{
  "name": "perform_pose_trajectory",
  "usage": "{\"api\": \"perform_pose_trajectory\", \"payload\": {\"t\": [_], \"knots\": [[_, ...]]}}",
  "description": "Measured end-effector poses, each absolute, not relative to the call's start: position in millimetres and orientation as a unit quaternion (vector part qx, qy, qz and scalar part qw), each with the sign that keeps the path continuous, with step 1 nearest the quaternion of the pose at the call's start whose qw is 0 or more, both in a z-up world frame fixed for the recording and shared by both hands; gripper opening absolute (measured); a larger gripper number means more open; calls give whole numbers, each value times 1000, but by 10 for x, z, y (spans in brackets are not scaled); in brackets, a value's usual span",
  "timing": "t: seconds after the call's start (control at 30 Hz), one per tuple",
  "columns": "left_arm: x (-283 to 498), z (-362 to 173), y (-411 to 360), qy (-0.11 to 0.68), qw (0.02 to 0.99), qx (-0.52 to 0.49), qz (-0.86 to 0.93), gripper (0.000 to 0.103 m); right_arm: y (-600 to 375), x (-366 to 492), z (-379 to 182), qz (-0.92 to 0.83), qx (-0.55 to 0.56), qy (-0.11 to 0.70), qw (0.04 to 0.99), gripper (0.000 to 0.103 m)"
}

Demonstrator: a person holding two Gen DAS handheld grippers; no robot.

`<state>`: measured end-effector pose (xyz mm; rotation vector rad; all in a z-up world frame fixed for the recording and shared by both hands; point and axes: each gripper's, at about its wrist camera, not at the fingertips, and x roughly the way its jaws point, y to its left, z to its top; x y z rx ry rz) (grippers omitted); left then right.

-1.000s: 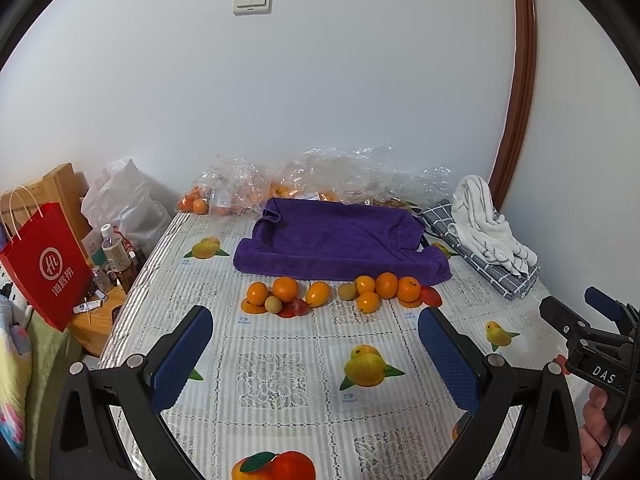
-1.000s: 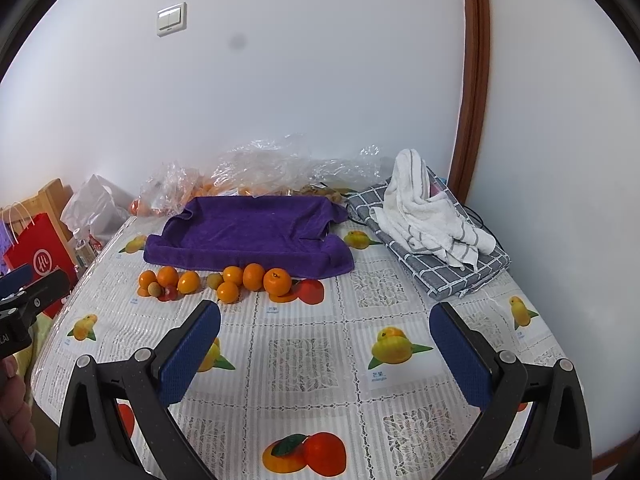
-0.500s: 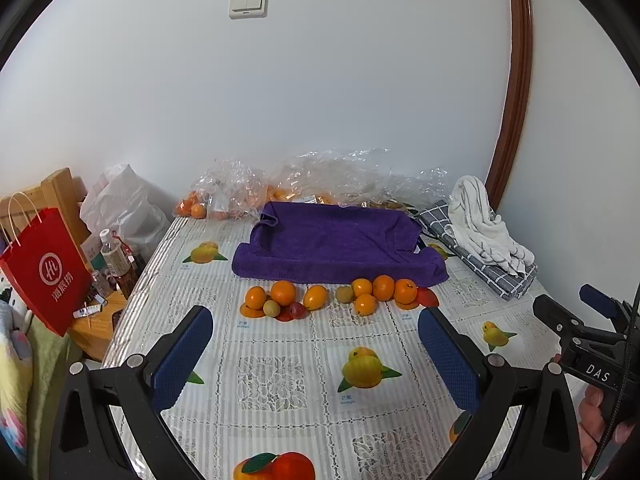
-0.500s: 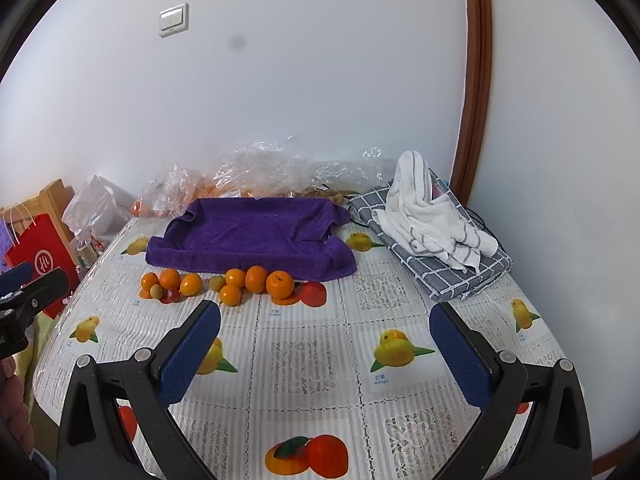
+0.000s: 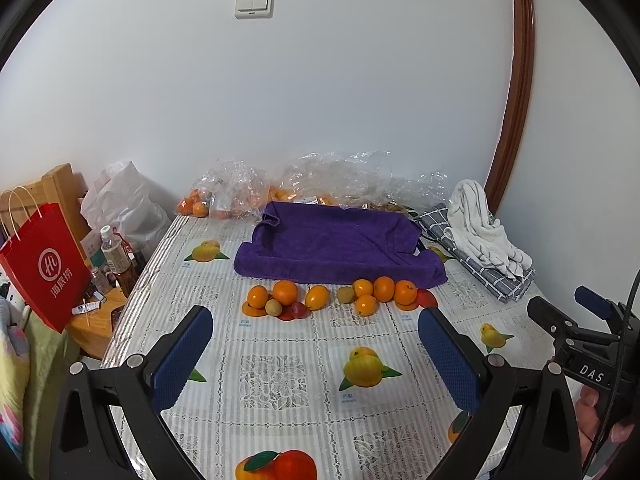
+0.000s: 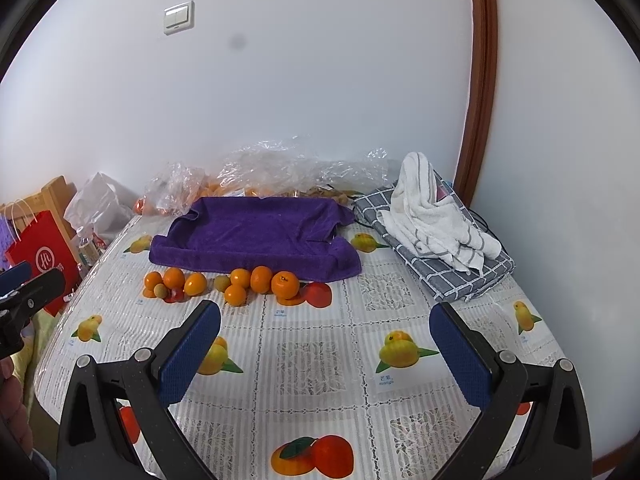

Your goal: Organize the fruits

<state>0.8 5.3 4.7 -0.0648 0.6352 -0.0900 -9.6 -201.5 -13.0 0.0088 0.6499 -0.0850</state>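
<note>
Several oranges lie in a row on the fruit-print tablecloth just in front of a purple towel (image 5: 336, 246) (image 6: 256, 238). The left cluster (image 5: 285, 292) (image 6: 174, 279) includes a small pale fruit (image 5: 273, 306) and a small red fruit (image 5: 299, 310). The right cluster (image 5: 383, 289) (image 6: 261, 279) includes a greenish fruit (image 5: 345, 294). My left gripper (image 5: 316, 354) is open and empty, held well short of the fruit. My right gripper (image 6: 326, 350) is open and empty too, also short of the row. Each gripper shows at the edge of the other's view.
Clear plastic bags (image 5: 320, 182) with more oranges sit against the wall behind the towel. A white striped towel (image 6: 436, 220) lies on a grey checked cloth (image 6: 460, 268) at the right. A red paper bag (image 5: 44, 264) and bottles (image 5: 114, 258) stand beside the table's left edge.
Both views have pulled back and tilted slightly up; the fruit row sits a little farther away. Both grippers stay open and empty.
</note>
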Motion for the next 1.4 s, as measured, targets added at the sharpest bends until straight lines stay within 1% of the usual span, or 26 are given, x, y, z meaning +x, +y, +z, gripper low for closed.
{"api": "perform_pose_trajectory", "payload": {"t": [0.77,1.1,1.4], "knots": [[-22,53,9,308,950,-21,-45,103,-2109,-109,-129,-41,23,323,945,103],[225,-55,28,322,945,-23,-44,103,-2160,153,-279,-35,32,343,938,103],[638,-305,135,342,939,-18,-37,103,-2092,549,-581,-28,18,367,930,101]]}}
